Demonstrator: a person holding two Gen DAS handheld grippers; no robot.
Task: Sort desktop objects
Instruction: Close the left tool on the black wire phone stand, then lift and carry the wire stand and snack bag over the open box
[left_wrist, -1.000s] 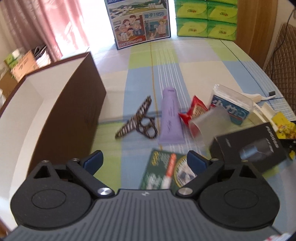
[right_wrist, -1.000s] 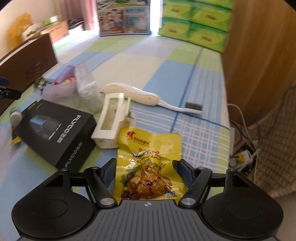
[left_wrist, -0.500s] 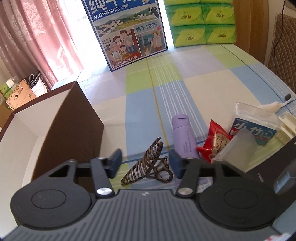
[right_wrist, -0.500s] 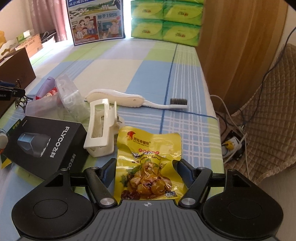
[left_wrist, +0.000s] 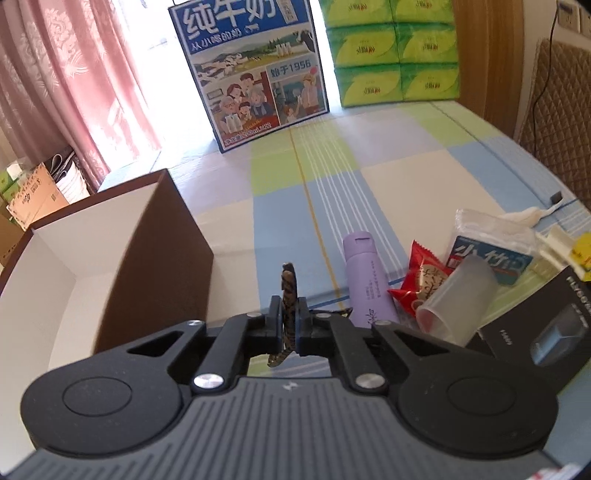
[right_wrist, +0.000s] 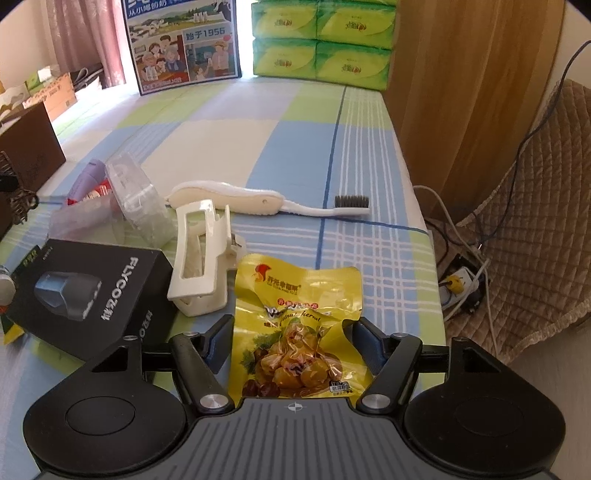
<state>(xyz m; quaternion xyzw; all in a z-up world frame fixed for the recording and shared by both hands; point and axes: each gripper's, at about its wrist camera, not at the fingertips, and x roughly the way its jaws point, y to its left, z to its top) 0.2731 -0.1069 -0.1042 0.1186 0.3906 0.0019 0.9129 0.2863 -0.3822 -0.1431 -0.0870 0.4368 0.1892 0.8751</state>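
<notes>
1. Striped brown and black, a hair claw (left_wrist: 288, 295) is standing pinched edge-on between the closed pads of the left gripper (left_wrist: 289, 325), beside the open brown box (left_wrist: 155, 258).
2. Yellow foil is lying between the jaws of the right gripper (right_wrist: 291, 334): a chestnut packet (right_wrist: 295, 314) on the table, the jaws closing around it, pads not yet pressing.
3. Past it, a white hair clip (right_wrist: 201, 258), black box (right_wrist: 92, 288) and folding toothbrush (right_wrist: 266, 201) are waiting on the checked tablecloth (right_wrist: 258, 122).
</notes>
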